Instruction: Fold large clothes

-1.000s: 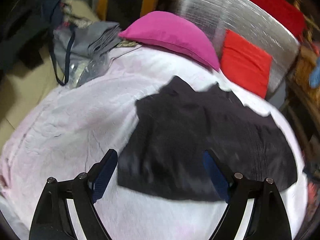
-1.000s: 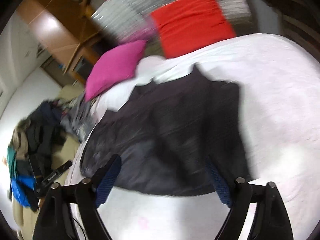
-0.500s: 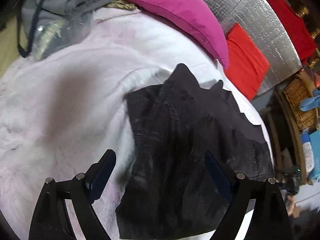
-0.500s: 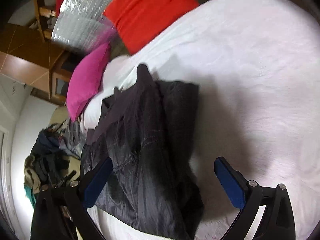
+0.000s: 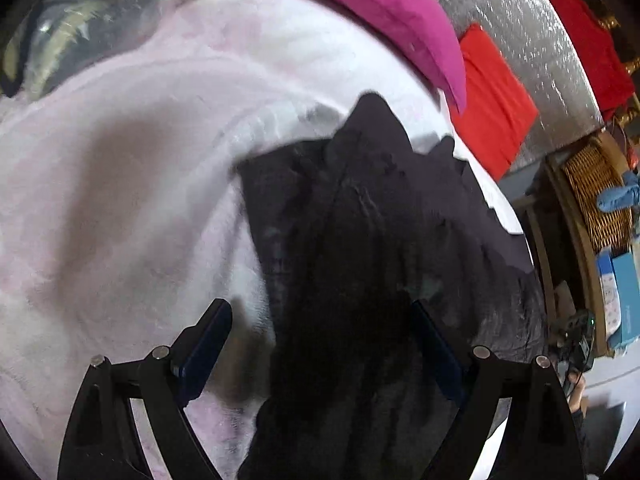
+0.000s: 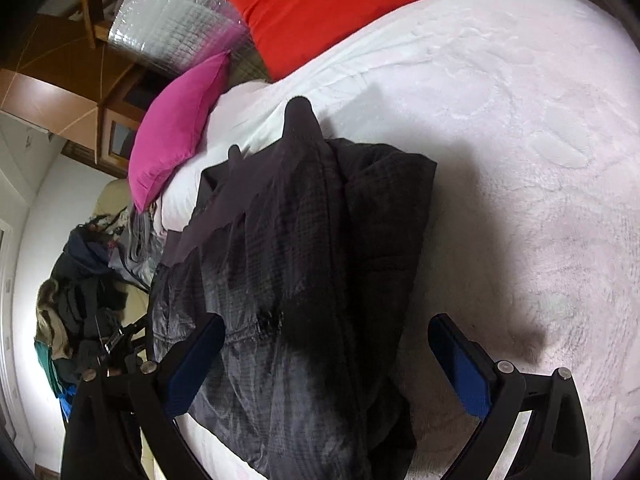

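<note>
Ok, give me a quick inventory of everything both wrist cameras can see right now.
Dark jacket: one, black-grey quilted, lying partly folded on the bed.
Bed cover: one, pale pink-white, fluffy, under the jacket.
Pink cushion: one, magenta, at the head of the bed.
Red cushion: one, beside the pink one.
Silver foil panel: one, behind the cushions.
Clothes pile: mixed dark colours, beside the bed.
Wicker basket: one, tan, off the bed's other side.
Left gripper: jaws open, above the jacket's edge.
Right gripper: jaws open, above the jacket.

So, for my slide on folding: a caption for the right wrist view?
Open right gripper above a dark quilted jacket on a pale pink blanket.
</note>
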Tool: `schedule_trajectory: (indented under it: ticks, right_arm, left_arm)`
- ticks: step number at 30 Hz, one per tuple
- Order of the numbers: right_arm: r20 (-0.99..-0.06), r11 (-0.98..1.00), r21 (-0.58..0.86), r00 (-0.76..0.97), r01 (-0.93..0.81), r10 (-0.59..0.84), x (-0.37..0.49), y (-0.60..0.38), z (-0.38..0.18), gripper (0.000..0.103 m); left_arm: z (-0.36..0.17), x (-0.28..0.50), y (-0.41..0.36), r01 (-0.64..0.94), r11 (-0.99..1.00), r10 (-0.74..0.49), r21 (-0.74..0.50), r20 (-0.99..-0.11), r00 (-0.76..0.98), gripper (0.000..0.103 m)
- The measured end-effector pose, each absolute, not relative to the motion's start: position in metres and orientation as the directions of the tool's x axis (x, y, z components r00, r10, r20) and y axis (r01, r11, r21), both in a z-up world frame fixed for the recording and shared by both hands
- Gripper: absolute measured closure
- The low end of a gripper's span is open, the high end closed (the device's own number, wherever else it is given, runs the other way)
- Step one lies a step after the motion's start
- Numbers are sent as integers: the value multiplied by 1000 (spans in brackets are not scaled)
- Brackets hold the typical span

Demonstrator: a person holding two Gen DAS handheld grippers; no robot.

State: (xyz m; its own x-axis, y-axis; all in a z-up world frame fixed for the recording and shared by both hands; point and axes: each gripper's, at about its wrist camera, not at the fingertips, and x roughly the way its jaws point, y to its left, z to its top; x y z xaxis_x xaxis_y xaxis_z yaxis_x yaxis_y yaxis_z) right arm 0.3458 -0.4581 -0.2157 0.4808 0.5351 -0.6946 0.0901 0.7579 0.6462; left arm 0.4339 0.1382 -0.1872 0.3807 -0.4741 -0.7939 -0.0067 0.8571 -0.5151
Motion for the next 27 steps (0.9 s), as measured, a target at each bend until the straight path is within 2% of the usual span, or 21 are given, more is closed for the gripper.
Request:
schedule_trajectory:
  ticks: [2, 3, 4, 5, 6, 9, 10, 11, 12, 14, 19, 27]
  right_arm:
    - [-710, 766, 635, 463, 97, 530, 350, -455, -221, 2]
    - [-717, 770, 630, 453, 97, 530, 352, -454, -222, 5]
    - [-722, 777, 623, 449, 91, 526, 353, -452, -223, 16]
    - [-726, 781, 619, 439, 81, 529, 355, -449, -223, 33]
    - [-728, 780, 621, 427, 81, 536, 358, -448, -224, 41]
    - [-759, 800, 594, 392, 91, 519, 365, -441, -228, 45]
    - [-763, 803, 589, 391, 91, 515, 367, -439, -227, 47]
    - [-762, 806, 586, 396, 86, 512, 368, -438, -224, 61]
    - [-759, 809, 583, 405, 73, 510, 367, -436, -220, 71]
    - [-773, 842, 538, 417, 36, 477, 364, -426, -206, 85]
    - [-762, 871, 492, 474, -17, 440, 350, -419, -160, 90]
    - [-705, 910, 394, 593, -128, 389, 304, -402, -53, 91]
  left_arm:
    - [-191, 437, 135, -15, 851, -480, -525, -789, 383, 16]
    - [-192, 437, 134, -17, 853, -475, -521, -790, 387, 28]
    - [-193, 439, 132, -15, 856, -472, -517, -793, 385, 44]
    - [-195, 440, 129, -10, 859, -470, -511, -799, 375, 45]
    - [-193, 440, 125, -3, 872, -452, -489, -808, 378, 50]
    - [-188, 440, 118, 18, 880, -446, -474, -814, 371, 70]
    - [-187, 440, 117, 16, 885, -437, -466, -819, 372, 73]
    - [-185, 440, 114, 16, 892, -425, -453, -824, 374, 75]
    - [-182, 440, 111, 17, 900, -408, -435, -829, 381, 79]
    - [-174, 439, 105, 18, 915, -375, -402, -836, 400, 84]
    - [-140, 433, 95, 20, 929, -337, -371, -819, 465, 88]
    - [-38, 393, 68, 133, 931, -350, -340, -731, 585, 89]
